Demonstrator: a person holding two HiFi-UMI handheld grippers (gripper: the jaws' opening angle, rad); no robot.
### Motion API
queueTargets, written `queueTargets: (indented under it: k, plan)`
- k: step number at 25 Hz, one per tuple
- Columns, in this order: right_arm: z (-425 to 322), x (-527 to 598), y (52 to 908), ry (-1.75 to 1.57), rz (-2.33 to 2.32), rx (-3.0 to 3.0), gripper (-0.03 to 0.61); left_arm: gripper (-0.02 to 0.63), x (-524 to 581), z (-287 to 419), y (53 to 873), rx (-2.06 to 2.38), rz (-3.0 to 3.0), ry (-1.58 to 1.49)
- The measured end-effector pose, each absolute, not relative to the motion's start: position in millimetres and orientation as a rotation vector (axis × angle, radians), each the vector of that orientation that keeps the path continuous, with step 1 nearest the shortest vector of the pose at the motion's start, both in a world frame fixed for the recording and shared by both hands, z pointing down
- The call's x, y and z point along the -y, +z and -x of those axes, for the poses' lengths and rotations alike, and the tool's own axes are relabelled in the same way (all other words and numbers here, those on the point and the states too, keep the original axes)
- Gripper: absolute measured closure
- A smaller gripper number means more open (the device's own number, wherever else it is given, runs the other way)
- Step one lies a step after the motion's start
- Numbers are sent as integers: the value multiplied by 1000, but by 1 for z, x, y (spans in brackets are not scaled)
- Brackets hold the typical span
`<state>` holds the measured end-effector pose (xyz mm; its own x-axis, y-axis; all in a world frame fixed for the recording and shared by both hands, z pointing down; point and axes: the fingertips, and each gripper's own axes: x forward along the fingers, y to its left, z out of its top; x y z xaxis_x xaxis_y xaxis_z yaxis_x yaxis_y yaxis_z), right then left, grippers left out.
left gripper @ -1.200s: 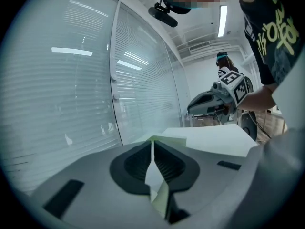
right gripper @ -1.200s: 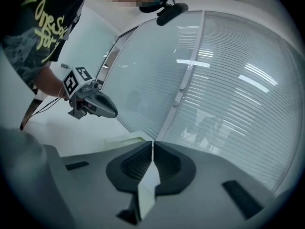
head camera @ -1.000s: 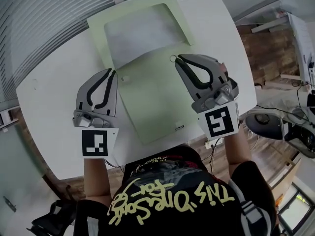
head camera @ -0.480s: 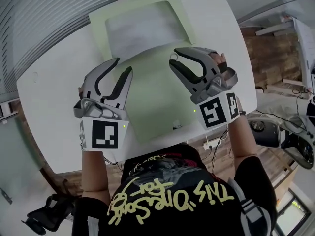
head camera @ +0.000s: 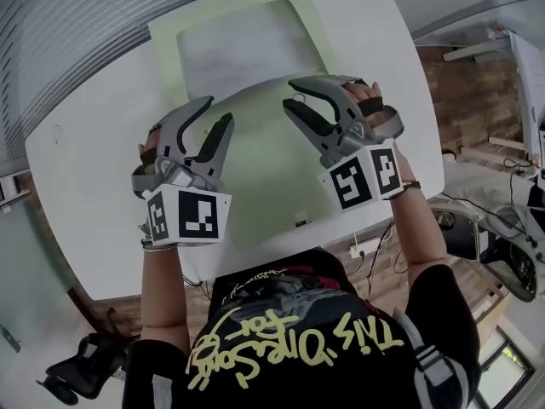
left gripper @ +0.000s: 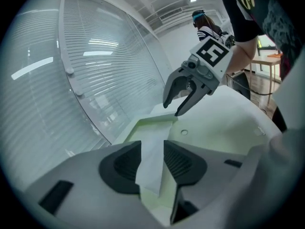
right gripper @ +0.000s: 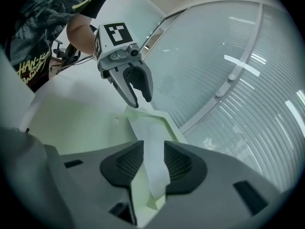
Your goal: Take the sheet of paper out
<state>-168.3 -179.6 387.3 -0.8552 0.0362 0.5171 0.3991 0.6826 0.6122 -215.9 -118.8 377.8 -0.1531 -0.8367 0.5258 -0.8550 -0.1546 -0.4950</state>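
Nearest me, the person's black shirt (head camera: 298,339) with its yellow lettering is filling the bottom of the head view and hiding the near edge of the white table (head camera: 81,186). Both forearms are reaching forward over that edge. The hands themselves are mostly covered by the tools, with only a few fingertips peeking out. The left gripper (head camera: 219,109) is hovering over the left side of a pale green folder (head camera: 255,177), and the right gripper (head camera: 289,95) is doing the same over its right side. Both are tilting downward. Their jaws have just been opening and are now standing well apart, clamping nothing. The gap of the left gripper (left gripper: 152,156) and that of the right gripper (right gripper: 153,159) are each showing only paper and folder lying beyond. Whether any tip is touching the folder, I cannot tell. A small round stud (left gripper: 184,132) is sitting on the green surface near the right gripper's tips, too small to identify. The folder is running from the table's near edge toward its far edge, partly covered by both tools. The sheet of paper (head camera: 243,54) is lying at the folder's far end, framed by a green border, with its near part tucked under the green. I cannot tell whether a clear film is covering it. Past the table's far left corner, window blinds (head camera: 68,24) are curving away.
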Motion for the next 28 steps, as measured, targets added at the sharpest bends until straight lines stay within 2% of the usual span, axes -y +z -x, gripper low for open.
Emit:
queueTargets:
  k: [4, 7, 28]
  plan:
    - [175, 182, 404, -1113, 354, 2319, 455, 471, 126, 218, 393, 1981, -2001, 1311]
    - [181, 180, 414, -1113, 403, 2291, 448, 443, 131, 219, 403, 1953, -1981, 1348]
    - [206, 190, 458, -1121, 483, 2219, 448, 440, 160, 238, 468, 1744, -1825, 1609]
